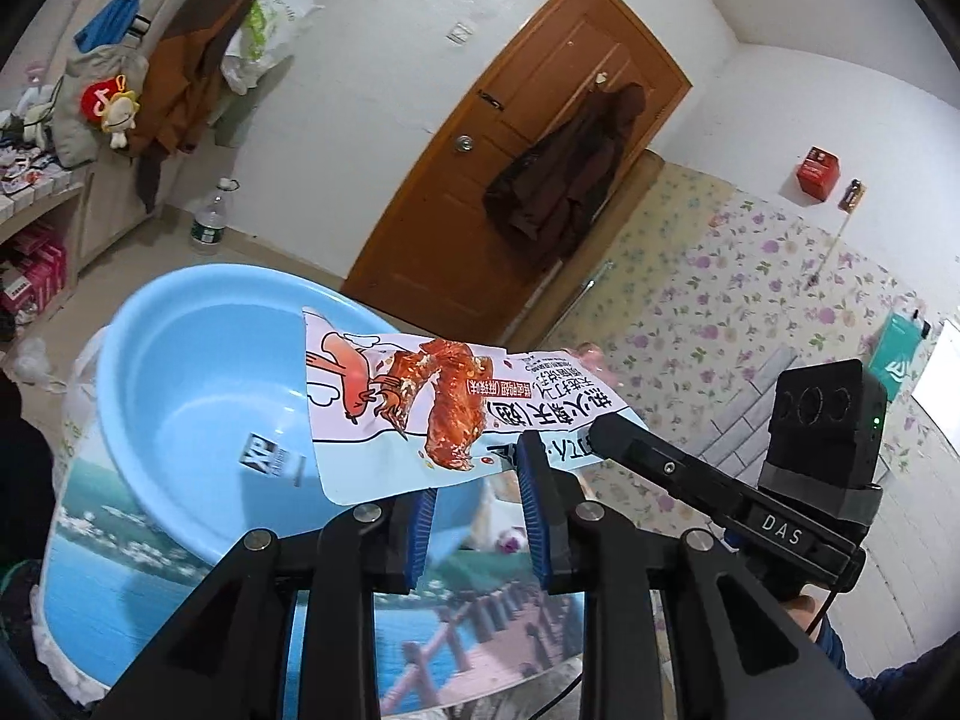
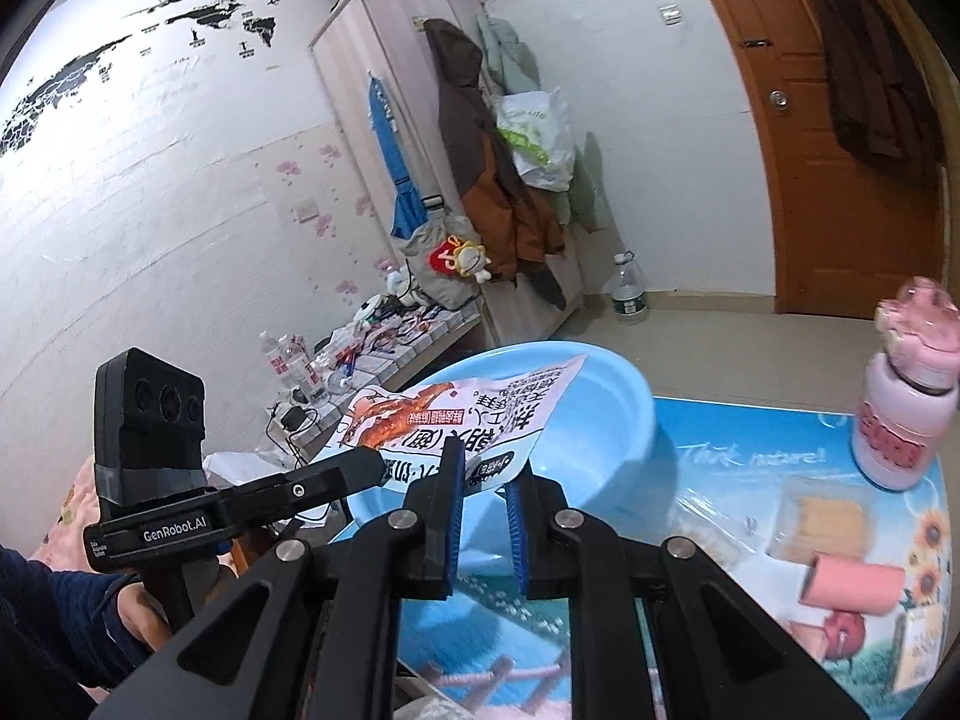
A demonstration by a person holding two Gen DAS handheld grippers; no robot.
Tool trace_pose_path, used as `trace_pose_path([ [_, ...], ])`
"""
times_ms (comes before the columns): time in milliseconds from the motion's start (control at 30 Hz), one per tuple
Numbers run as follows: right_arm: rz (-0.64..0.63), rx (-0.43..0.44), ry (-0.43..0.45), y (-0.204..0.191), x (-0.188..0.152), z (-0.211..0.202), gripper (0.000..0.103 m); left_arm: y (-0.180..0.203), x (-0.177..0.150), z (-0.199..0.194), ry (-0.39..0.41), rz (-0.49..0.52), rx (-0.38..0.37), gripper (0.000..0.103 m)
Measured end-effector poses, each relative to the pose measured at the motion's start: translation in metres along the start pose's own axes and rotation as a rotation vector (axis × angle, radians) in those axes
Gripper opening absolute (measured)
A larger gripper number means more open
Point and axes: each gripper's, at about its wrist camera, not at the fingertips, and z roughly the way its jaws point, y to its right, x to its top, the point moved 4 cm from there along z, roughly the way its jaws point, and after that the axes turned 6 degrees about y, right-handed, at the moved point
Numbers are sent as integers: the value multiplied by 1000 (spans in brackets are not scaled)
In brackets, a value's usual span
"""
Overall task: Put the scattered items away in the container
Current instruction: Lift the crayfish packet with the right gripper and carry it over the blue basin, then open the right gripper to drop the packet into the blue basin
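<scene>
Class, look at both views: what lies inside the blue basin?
The blue basin shows only bare plastic and a label sticker. The snack packet, held above it, hides the far part of the bowl.

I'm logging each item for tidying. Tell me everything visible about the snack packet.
The snack packet is a flat, glossy plastic pouch, white with a pale blue bottom band, printed with a cartoon, a browned wing and Chinese text. Slightly curled, it hangs in the air over the blue basin. The left gripper and right gripper both meet its lower edge; which one grips it is unclear.
</scene>
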Motion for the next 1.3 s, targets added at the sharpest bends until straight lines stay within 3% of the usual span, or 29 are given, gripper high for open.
trace_pose_path([
  [700,27,35,-89,3,-5,92,14,-54,9,16,-48,-20,66,25],
  [1300,83,31,-141,18,-20,124,14,-65,6,31,-106,9,104,25],
])
